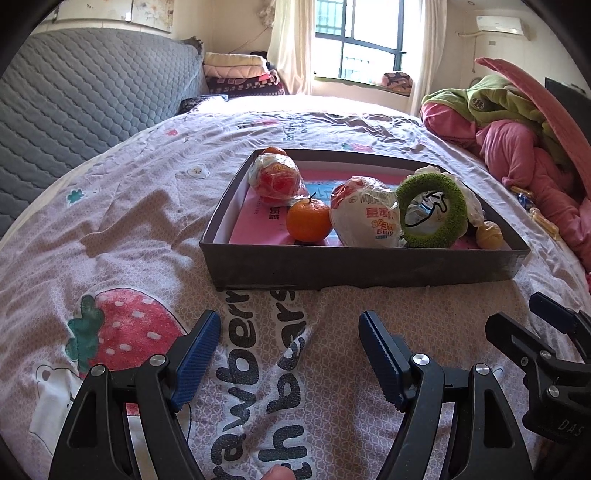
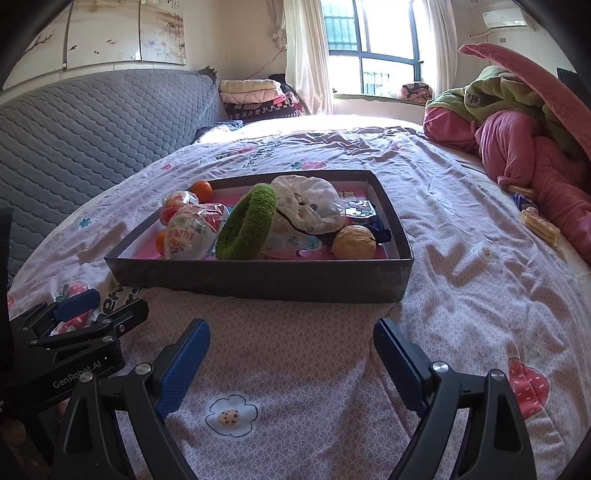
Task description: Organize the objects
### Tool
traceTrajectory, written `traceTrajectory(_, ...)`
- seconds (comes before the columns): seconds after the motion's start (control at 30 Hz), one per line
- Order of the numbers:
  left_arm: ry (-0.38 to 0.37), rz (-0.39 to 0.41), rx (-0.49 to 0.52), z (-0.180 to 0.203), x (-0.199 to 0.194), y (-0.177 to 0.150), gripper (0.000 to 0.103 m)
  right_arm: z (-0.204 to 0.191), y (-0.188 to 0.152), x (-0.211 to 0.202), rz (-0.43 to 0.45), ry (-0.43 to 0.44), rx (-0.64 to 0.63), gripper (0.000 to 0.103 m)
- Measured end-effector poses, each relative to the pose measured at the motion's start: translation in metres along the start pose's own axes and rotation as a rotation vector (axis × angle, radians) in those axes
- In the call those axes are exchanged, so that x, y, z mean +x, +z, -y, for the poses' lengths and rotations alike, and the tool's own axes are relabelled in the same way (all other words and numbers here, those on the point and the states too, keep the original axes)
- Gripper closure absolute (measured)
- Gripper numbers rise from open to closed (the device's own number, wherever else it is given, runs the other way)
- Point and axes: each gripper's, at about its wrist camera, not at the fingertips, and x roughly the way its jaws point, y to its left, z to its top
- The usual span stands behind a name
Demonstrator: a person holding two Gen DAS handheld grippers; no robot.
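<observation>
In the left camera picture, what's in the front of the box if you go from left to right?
Orange → white wrapped snack ball → green fuzzy ring → small yellow ball.

left gripper (image 1: 288, 325): jaws apart, empty | right gripper (image 2: 291, 332): jaws apart, empty, alongside

Bedroom, daylit.
Barred window (image 1: 356, 40) with pale curtains (image 1: 291, 44); grey quilted headboard (image 1: 85, 99); wall air conditioner (image 1: 498, 25); strawberry-print bedspread (image 1: 140, 229).
</observation>
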Motion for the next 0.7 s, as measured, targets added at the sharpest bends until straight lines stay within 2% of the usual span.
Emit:
traceTrajectory(0.23,0.010,-0.001,0.005,0.001,0.002,-0.002,0.025,-0.004,-0.004,-0.001,0.017,-0.015,-0.015,0.013)
traceTrajectory(0.7,0.017,-0.002,0.011,0.001,0.002,-0.003,0.025,-0.003,-0.007,0.011,-0.020,-0.027,-0.006,0.013)
